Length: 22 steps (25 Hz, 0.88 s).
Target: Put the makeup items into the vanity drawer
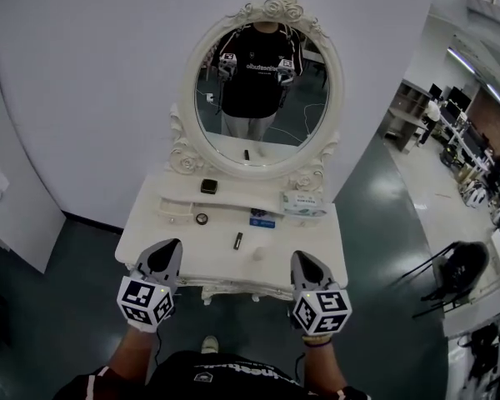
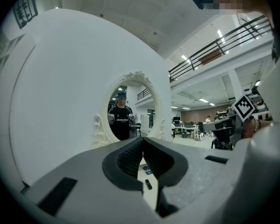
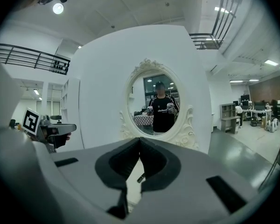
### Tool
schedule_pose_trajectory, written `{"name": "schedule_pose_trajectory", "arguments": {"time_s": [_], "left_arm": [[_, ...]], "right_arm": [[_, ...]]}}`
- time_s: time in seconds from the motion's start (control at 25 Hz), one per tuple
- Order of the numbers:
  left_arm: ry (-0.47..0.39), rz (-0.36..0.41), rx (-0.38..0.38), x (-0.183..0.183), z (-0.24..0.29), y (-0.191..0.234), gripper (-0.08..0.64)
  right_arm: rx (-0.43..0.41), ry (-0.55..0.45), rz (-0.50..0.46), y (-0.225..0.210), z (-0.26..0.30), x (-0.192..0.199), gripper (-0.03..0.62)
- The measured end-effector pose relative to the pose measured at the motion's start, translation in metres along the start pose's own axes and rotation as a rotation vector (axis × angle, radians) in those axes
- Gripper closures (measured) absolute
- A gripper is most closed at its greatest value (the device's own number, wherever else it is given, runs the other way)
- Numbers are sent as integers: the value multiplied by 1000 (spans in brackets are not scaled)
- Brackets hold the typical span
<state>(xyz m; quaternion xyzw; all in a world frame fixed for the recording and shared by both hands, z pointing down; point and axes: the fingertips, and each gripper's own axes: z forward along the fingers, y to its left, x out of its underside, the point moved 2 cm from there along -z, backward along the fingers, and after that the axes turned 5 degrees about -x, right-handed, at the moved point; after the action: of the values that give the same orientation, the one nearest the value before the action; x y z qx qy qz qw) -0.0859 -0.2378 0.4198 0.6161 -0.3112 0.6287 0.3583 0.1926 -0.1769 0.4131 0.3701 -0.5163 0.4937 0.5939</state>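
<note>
The mirror (image 1: pixel 262 82) stands at the back of the surface (image 1: pixel 150 252). On the shelf (image 1: pixel 179 197) below it lies a compact (image 1: pixel 208 186); a box (image 1: pixel 304 204) sits to the right. Before the shelf lie a ring (image 1: pixel 202 218) at left and a packet (image 1: pixel 262 222) to its right. Nearer the front edge lies a tube (image 1: pixel 238 240).

Bright, even; ceiling lamp (image 3: pixel 58 8) glares; gripper views fisheye-warped, dark corners.

Glossy white vanity (image 1: pixel 202 250), glass mirror (image 1: pixel 262 98), polished grey floor (image 1: pixel 385 248)
</note>
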Motion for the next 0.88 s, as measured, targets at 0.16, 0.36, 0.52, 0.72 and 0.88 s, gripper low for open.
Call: {"name": "schedule_pose_trajectory", "arguments": {"time_s": [0.16,0.36,0.52,0.72,0.88], "left_arm": [[-3,-2,25,0,20,15,555],[5,-14,67,8,38,25,555],[17,-28,97,16,45,26,555],[20,-43,122,21,49,27,555],[24,-57,121,27,48,29,555]], "right_arm": [[20,2,-19,3,18,-6,589],[45,8,-17,7,32,-5,589],[63,26,-10,8,36,1,589],[78,36,-13,11,39,3,589],[77,36,-28,14,43,4,589]]}}
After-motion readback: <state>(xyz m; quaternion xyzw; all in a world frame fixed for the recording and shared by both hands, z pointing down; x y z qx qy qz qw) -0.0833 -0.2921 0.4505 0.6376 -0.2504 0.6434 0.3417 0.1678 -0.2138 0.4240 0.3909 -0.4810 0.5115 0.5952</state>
